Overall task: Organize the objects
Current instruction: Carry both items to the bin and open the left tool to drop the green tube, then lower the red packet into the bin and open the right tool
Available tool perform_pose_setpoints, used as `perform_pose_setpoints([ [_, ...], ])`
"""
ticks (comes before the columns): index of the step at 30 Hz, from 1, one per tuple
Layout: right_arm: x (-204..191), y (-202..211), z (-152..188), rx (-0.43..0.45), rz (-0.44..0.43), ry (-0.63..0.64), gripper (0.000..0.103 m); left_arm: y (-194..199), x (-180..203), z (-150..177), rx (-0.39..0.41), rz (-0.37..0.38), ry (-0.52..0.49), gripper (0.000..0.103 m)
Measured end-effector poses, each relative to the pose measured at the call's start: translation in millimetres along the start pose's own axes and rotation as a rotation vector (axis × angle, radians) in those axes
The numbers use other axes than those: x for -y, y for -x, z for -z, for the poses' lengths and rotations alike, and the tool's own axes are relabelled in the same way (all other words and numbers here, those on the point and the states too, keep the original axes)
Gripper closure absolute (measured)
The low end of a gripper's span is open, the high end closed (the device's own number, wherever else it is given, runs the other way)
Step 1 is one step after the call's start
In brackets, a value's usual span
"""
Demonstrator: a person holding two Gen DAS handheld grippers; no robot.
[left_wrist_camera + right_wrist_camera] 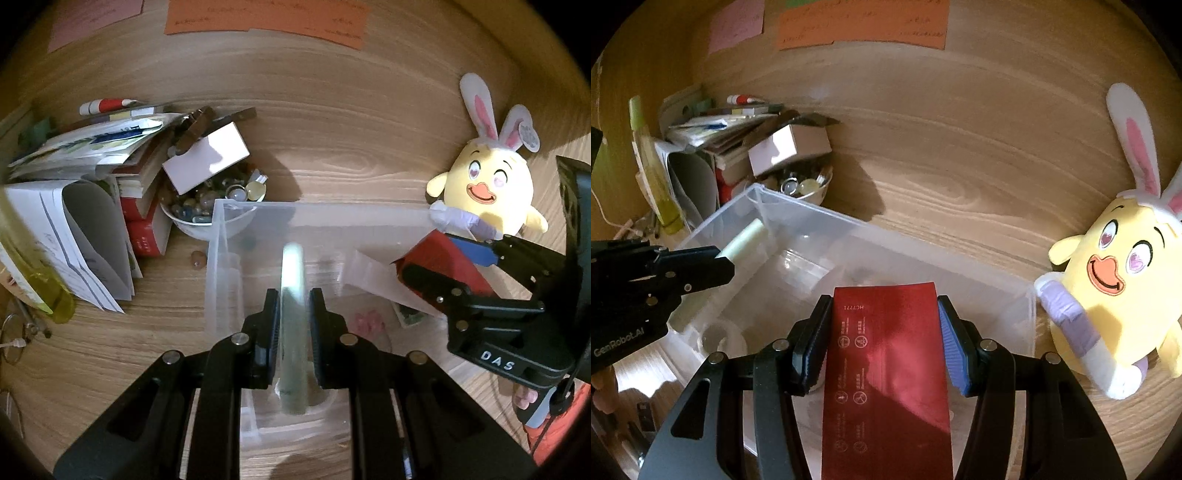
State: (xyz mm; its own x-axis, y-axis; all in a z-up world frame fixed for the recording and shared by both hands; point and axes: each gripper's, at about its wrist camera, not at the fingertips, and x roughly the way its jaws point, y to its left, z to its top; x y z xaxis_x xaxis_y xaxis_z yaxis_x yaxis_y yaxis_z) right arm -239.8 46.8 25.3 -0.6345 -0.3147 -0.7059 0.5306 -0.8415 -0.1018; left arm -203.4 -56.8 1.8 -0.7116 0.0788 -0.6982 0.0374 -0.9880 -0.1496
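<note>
— Left gripper (293,295) first: what is it doing?

— Its jaws stand narrow, clamped on a pale tube (292,280) that sticks out past the fingertips. From the right wrist view the same tube pokes over the near left wall of the bin (849,225).

— And the right gripper (882,306)?

— About half wide, pads pressed on both sides of a red box (886,369). White print and small round symbols run down the box's face. One pad is blue, the other black.

— Where does the box sit against the bin?

— Above the bin's open top, on its right half. Whether it touches the floor of the bin, I cannot tell.

— What is the bin like?

— Clear plastic, rectangular, standing on a wood-grain table (960,147). Some faint shapes lie on its bottom, too blurred to name.

— What else is on the table?

— A yellow plush chick (1119,280) with rabbit ears lies just beside the bin's right end. Behind the bin's left corner stands a white bowl (199,225) of glass pebbles, with a small white carton (207,158) resting tilted on top. Left of that, a heap of books and papers (92,155), with a red and white marker (107,105) on top.

— Anything farther back?

— An orange sheet (266,18) and a pink sheet (737,24) with handwriting.
</note>
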Motion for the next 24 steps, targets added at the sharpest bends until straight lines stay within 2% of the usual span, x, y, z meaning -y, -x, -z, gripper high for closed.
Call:
perform_pose_setpoints([
  [9,-4.7,-6.6,1.5,-0.047,-0.021,0.017,0.051,9.8,1.7,0.7,0.017,0.001,-0.015,0.088],
  [19,-11.7,7.3,-1.4,-0.022,-0.011,0.042,0.047,31.8,3.4,-2.3,0.041,0.019,-0.008,0.087],
  [24,-10.6,23.9,-1.8,0.006,-0.006,0.038,0.042,53.5,2.9,1.1,0.081,0.003,-0.014,0.068],
])
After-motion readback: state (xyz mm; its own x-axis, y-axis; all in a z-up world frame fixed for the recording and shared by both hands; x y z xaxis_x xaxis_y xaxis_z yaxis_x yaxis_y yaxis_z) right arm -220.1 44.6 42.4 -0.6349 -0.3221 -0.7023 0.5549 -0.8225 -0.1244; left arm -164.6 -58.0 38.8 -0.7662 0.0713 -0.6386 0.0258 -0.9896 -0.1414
